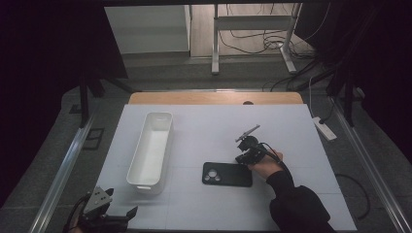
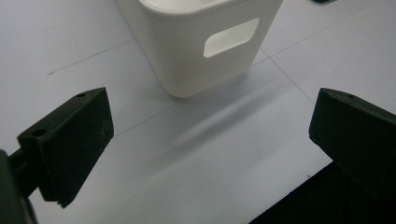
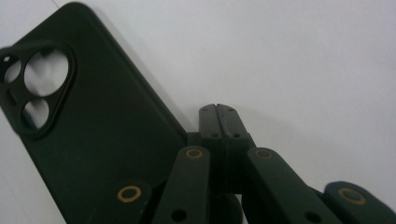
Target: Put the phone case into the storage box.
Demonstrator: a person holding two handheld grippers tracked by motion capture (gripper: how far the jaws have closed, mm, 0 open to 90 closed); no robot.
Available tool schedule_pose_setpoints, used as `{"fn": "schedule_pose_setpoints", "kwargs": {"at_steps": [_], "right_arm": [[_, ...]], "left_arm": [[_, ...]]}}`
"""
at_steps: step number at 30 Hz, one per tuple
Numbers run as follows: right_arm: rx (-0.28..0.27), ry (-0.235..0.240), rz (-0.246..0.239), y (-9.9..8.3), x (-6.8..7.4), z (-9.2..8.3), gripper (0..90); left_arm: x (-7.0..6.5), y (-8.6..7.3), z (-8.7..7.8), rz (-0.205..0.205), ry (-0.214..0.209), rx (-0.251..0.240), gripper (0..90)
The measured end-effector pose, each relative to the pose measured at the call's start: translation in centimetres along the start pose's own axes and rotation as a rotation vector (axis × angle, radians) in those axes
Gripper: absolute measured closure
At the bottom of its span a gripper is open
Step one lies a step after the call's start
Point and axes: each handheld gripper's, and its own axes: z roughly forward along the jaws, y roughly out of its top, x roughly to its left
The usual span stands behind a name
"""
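I'm working over the white table top (image 1: pixel 291 126), with the long white bin (image 1: pixel 151 148) lying lengthwise toward its left edge, one short end with a handle slot facing the near edge. Right of the bin, near the middle of the top and a little toward the near edge, the black phone case (image 1: pixel 227 174) lies flat, camera cutout at its left end. My right gripper (image 1: pixel 244 156) sits just beside the case's right end, its jaws pressed fully together with nothing between them; in the right gripper view their closed tips touch or nearly touch the case's edge. My left gripper (image 1: pixel 109 213) waits at the near-left corner, jaws spread wide and empty, facing the bin's near end.

To my eye this is a nudge or a pickup of the case. For a pickup I'd open the right jaws first, straddle the short end squarely, and lift from the edge since the case lies flat.
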Motion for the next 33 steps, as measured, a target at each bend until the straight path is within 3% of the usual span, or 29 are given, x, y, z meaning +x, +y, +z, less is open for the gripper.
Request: {"fn": "schedule_pose_setpoints", "kwargs": {"at_steps": [14, 33], "right_arm": [[-0.008, 0.017, 0.011, -2.4, 0.8, -1.1, 90.0], [-0.017, 0.016, 0.005, -5.0, 3.2, -2.1, 90.0]], "left_arm": [[-0.1, 0.0, 0.0, 0.011, 0.0, 0.004, 0.6], [-0.2, 0.1, 0.1, 0.022, 0.003, 0.012, 0.7]]}}
